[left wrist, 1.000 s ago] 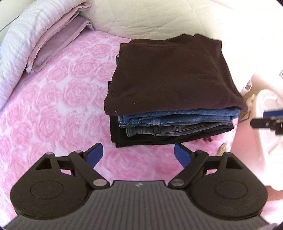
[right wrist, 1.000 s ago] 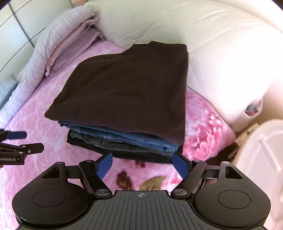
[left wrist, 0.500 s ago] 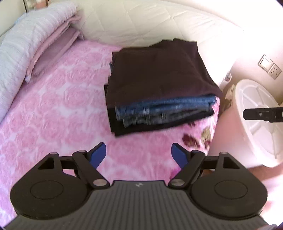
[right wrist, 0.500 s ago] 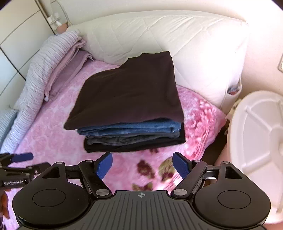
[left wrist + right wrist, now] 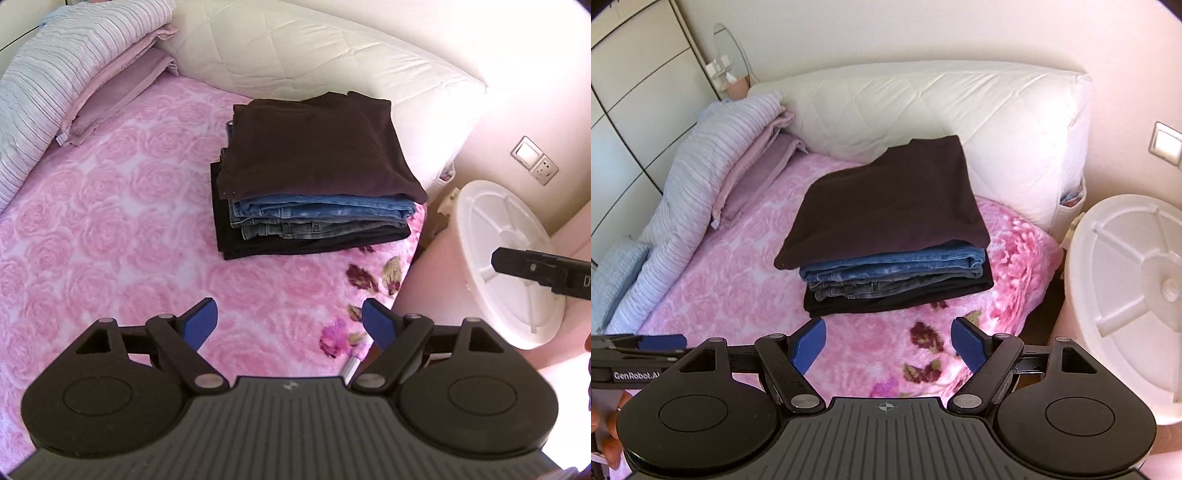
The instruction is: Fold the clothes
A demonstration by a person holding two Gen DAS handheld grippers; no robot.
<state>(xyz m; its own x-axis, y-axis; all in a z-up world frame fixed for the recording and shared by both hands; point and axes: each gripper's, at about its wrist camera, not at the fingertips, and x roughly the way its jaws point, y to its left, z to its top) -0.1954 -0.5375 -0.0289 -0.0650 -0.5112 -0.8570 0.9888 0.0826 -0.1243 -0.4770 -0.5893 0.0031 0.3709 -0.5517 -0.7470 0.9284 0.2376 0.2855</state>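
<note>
A pile of folded clothes (image 5: 314,173) lies on the pink rose blanket near the headboard: a dark brown garment on top, blue and grey jeans under it, a black piece at the bottom. The right wrist view shows the same pile (image 5: 886,206). My left gripper (image 5: 290,317) hovers above the blanket short of the pile; its jaws are opening and nothing is between them. My right gripper (image 5: 888,339) is open and empty, also short of the pile. Each gripper shows at the edge of the other's view, the right one (image 5: 535,269) and the left one (image 5: 639,347).
A white quilted headboard (image 5: 942,110) stands behind the pile. A striped duvet (image 5: 55,74) and a mauve pillow (image 5: 118,96) lie along the left. A white round plastic tub (image 5: 1137,280) stands beside the bed's right edge. A wardrobe (image 5: 628,92) is at far left.
Both grippers have drawn back and upward from the pile, which now looks smaller and farther away. The white tub and the bed's right edge have come into view.
</note>
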